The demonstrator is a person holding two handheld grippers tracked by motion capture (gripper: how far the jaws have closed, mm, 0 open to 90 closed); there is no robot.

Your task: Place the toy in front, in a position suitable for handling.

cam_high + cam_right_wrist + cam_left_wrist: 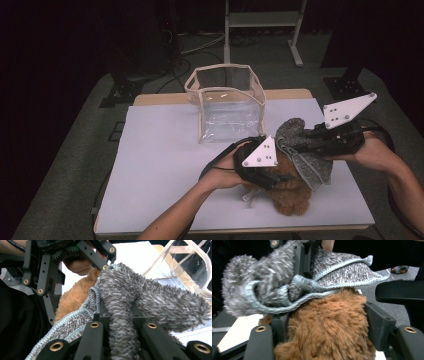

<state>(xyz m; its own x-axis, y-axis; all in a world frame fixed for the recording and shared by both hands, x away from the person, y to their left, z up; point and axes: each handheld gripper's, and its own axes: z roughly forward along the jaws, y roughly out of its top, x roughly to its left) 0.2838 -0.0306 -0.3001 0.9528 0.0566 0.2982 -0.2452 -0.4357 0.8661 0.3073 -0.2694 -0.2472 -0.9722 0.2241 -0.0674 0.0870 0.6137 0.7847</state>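
Brown plush toy (290,192) and grey knit hat (305,150) gripped between two hand-held grippers at the near right of the white desk (160,175).

At left, forearm slanting in from the bottom edge, hand wrapped around the left gripper (267,167), jaws aimed rightward and set either side of the plush toy (327,330); fur filling the gap between them, whether pads press or merely flank cannot be told. Behind, toward the desk's far edge, clear open-topped bag (227,102) with beige trim, standing upright, apart from both grippers. At right, wrist coming in from the right edge, hand held roughly level, right gripper (300,142) pointing leftward, jaws pinching a bunched fold of the grey knit hat (120,315), which drapes over the toy's top.
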